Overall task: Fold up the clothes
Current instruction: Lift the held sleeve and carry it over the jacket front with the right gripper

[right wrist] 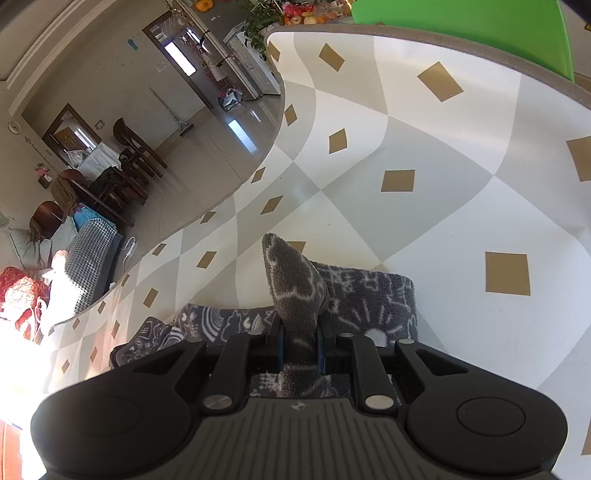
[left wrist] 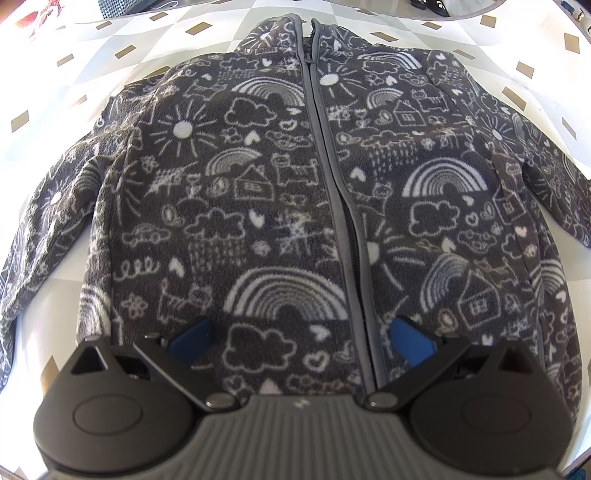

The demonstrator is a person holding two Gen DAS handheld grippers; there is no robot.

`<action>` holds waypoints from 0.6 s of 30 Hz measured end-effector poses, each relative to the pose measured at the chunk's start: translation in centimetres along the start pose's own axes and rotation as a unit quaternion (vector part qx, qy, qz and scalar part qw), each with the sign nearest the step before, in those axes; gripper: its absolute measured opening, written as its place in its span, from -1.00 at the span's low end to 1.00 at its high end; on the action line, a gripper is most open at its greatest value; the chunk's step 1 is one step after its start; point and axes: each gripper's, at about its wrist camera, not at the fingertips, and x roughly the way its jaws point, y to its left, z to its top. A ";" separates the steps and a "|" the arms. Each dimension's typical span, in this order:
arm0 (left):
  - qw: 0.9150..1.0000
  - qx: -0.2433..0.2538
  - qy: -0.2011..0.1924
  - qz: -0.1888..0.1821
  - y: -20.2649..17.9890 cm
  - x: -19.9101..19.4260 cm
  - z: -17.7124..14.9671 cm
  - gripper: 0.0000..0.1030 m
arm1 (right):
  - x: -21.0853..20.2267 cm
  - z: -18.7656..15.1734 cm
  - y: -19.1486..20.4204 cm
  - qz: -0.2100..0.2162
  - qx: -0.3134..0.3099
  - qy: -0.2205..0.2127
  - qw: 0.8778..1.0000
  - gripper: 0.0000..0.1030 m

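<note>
We're hovering the left tool (left wrist: 299,341), jaws apart, over the dark grey doodle-print fleece jacket (left wrist: 295,192). Right tool (right wrist: 300,345) is clamping a jacket fold above the diamond-patterned table (right wrist: 424,221).

Black left gripper (left wrist: 300,338), ribbed grey base, blue jaws, silver rivets

Dark grey fleece jacket (left wrist: 258,192), covered all over in white doodles: suns, rainbows, clouds, hearts, little houses. Its zipper (left wrist: 332,184) runs in a paler grey. The counter (right wrist: 424,221) shows white and beige diamonds dotted with tan squares. Blue pads (left wrist: 410,341) sit on black jaws. A bright green chair (right wrist: 480,26) beyond.
</note>
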 end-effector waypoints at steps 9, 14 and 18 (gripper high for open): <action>1.000 -0.007 0.001 -0.003 0.1 -0.1 0.2 1.00 | 1.7 -1.1 4.5 0.045 -0.015 0.004 0.999 -0.69; 1.000 -0.011 0.002 -0.006 0.3 -0.1 0.2 1.00 | 2.7 -1.9 6.8 0.068 -0.025 0.009 0.997 -0.69; 1.000 -0.013 0.003 -0.007 0.4 -0.1 0.3 1.00 | 3.4 -2.4 8.6 0.087 -0.035 0.015 0.996 -0.69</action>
